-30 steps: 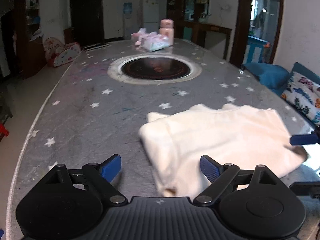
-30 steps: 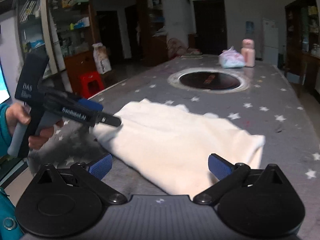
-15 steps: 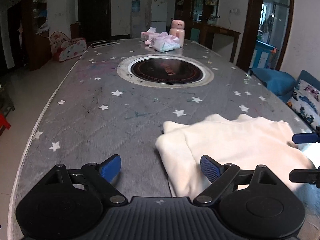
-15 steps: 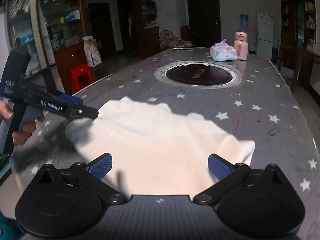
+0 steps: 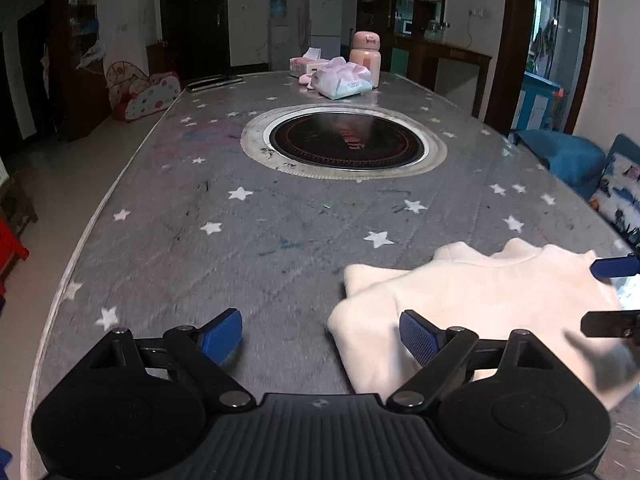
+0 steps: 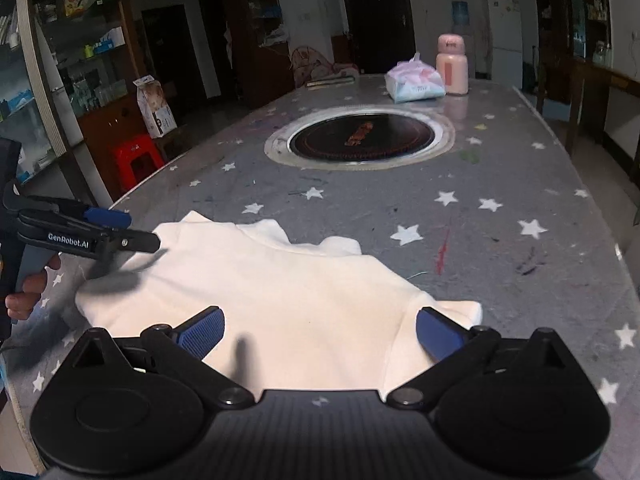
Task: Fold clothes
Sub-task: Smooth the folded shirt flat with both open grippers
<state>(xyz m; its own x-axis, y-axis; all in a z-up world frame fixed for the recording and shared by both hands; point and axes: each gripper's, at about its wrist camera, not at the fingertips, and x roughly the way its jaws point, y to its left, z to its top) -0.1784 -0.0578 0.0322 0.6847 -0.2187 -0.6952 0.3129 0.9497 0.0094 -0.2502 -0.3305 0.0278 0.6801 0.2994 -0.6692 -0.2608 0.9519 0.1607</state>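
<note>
Your left gripper (image 5: pixel 320 330) and right gripper (image 6: pixel 318 332), both spread wide and holding nothing, have drawn back from the cream folded garment (image 6: pixel 256 300), which now lies flat on the grey star-patterned table (image 5: pixel 248 240); this fold looks complete.

Dark door (image 5: pixel 195 20); white fridge (image 5: pixel 326 20); shelves (image 6: pixel 76 60)

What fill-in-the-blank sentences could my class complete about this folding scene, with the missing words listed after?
1. The cream-white folded garment lies on a grey table printed with white ____.
2. The left gripper and the right gripper both have their jaws ____.
3. Set into the table's middle is a black ____ cooktop.
4. The pink bottle stands at the table's ____ end.

Missing words: stars; open; round; far
</note>
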